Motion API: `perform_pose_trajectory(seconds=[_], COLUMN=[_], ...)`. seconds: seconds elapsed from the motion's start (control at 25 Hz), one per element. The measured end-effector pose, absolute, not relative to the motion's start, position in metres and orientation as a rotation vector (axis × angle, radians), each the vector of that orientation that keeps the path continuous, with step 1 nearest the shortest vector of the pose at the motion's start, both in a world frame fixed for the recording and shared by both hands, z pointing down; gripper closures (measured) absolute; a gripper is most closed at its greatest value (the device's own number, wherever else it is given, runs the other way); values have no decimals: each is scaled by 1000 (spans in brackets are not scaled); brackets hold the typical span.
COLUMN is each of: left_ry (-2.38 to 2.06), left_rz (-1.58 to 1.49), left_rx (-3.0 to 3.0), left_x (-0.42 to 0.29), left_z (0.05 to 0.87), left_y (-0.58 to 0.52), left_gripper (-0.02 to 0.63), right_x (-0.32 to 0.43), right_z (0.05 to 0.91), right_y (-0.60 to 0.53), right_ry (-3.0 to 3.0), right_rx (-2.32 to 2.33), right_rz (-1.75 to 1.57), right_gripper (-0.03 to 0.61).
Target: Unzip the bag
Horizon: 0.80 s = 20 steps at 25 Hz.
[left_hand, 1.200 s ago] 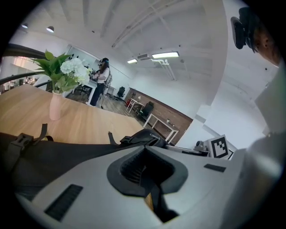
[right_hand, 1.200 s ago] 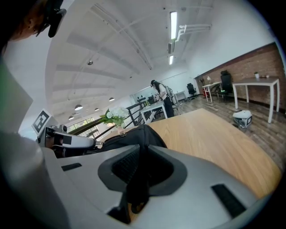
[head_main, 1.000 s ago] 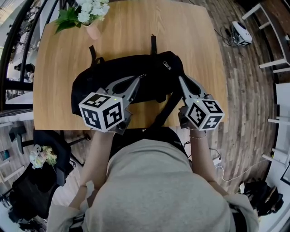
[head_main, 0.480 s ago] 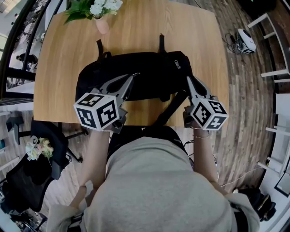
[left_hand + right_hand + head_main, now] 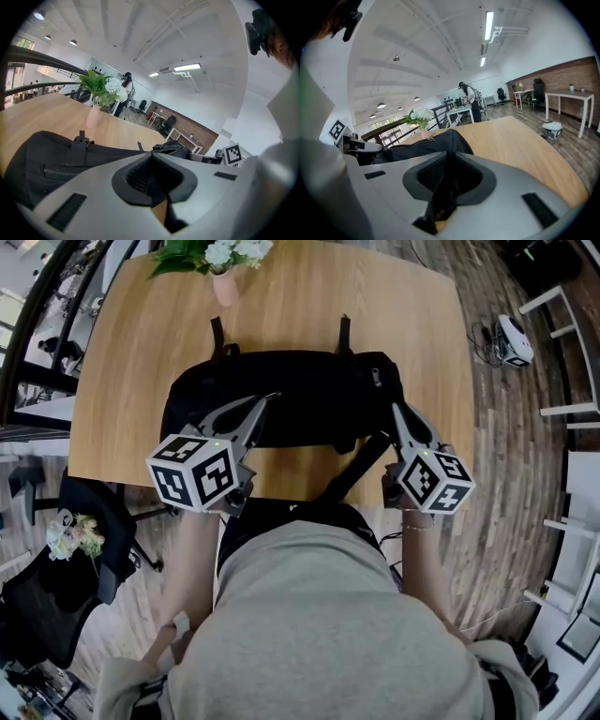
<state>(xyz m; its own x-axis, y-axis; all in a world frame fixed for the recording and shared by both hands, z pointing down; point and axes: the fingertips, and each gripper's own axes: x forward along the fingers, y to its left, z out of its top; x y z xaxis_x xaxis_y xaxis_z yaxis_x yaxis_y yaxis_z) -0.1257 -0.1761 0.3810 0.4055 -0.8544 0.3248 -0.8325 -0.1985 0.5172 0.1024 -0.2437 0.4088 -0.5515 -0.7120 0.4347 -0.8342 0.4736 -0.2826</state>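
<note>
— While the bag (image 5: 309,395) lies on the table (image 5: 281,306), is anything unzipped?
— Seemingly not. It is clamped by the right gripper (image 5: 395,408); the left gripper (image 5: 271,397) is pressed together, on what is unclear.

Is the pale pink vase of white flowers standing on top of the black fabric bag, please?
No, the pale pink vase stands on the wooden table beyond the black fabric bag, apart from it.

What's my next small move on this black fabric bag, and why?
Probably draw the left gripper leftward along the top of the black fabric bag, away from the right gripper. The left is shut at the top seam, what it pinches too small to tell, while the right pinches bag fabric as an anchor.
</note>
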Motion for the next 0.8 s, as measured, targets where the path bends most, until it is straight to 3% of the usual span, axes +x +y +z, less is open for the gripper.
perform_pose_trajectory(seconds=[0.36, 0.6, 0.8], left_ry=[-1469, -1460, -1461], left_rz=[22, -11, -30], left_rx=[2074, 2070, 2071], left_x=[-128, -126, -127], left_z=[378, 378, 376], left_y=[-169, -166, -166], left_gripper=[595, 595, 595], right_x=[97, 88, 88], right_z=[406, 406, 390], right_y=[-244, -241, -243], right_ry=[-2507, -2462, -2468], right_rx=[1254, 1154, 1167], right_rz=[649, 462, 346], right_gripper=[501, 417, 400])
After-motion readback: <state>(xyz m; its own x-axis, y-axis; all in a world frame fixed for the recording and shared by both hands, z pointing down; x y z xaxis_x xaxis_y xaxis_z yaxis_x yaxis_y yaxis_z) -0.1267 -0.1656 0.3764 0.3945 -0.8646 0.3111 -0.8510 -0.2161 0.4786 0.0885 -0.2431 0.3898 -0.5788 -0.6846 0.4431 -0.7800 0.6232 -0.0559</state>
